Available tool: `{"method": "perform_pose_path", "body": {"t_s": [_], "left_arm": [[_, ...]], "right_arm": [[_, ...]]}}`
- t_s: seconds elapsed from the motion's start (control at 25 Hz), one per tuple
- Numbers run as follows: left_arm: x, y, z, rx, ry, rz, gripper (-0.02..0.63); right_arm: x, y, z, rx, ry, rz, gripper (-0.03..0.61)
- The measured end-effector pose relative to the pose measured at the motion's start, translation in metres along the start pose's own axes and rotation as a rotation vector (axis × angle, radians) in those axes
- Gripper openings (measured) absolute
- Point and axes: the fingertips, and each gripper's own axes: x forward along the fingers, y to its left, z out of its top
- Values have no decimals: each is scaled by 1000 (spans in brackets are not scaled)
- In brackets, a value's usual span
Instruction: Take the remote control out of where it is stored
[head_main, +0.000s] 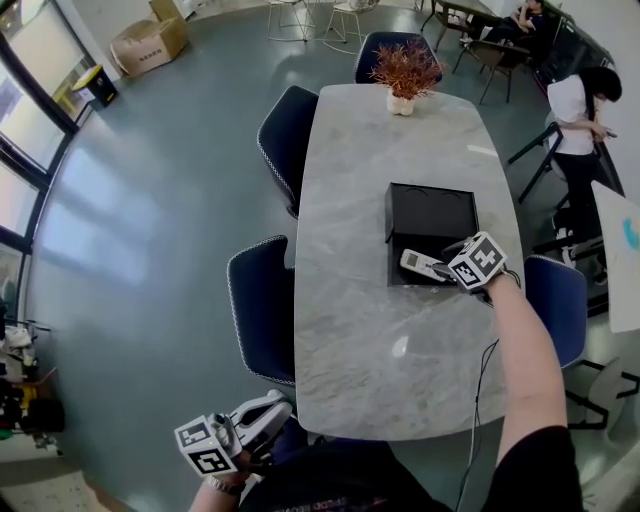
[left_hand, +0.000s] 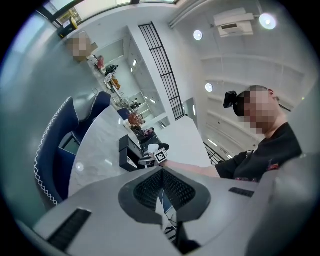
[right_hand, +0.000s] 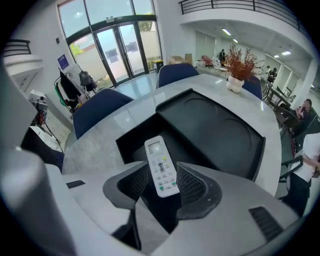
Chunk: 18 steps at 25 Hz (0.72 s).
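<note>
A white remote control (head_main: 421, 265) (right_hand: 161, 167) lies in the open front part of a black box (head_main: 430, 212) (right_hand: 215, 130) on the marble table (head_main: 380, 350). My right gripper (head_main: 446, 272) (right_hand: 162, 173) points steeply down into the box. It stands open, its jaws on either side of the remote's near end, with a dark gap showing at the left pad. My left gripper (head_main: 282, 407) (left_hand: 161, 171) hangs off the table's near left corner, pointing level, shut and holding nothing. The right gripper with its marker cube (left_hand: 160, 156) also shows small at the box in the left gripper view.
A potted dried plant (head_main: 405, 75) stands at the table's far end. Blue chairs sit along the left side (head_main: 262, 305) (head_main: 288, 130) and one at the right (head_main: 558, 300). A person (head_main: 580, 110) stands at the right, beyond the table. Cardboard boxes (head_main: 150, 42) lie on the far floor.
</note>
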Motion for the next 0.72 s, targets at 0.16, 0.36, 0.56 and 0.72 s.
{"method": "perform_pose_path", "body": {"t_s": [0.16, 0.36, 0.56, 0.72], "left_arm": [[-2, 4, -4, -15, -18, 34, 5], [-3, 6, -9, -29, -31, 67, 5], [0, 8, -11, -37, -30, 82, 5], [2, 6, -14, -37, -28, 91, 5]], "right_arm": [[17, -10, -7, 21, 48, 31, 167], [32, -13, -12, 10, 78, 63, 180], [42, -7, -16, -11, 110, 127, 187], [48, -7, -19, -27, 139, 141, 195]]}}
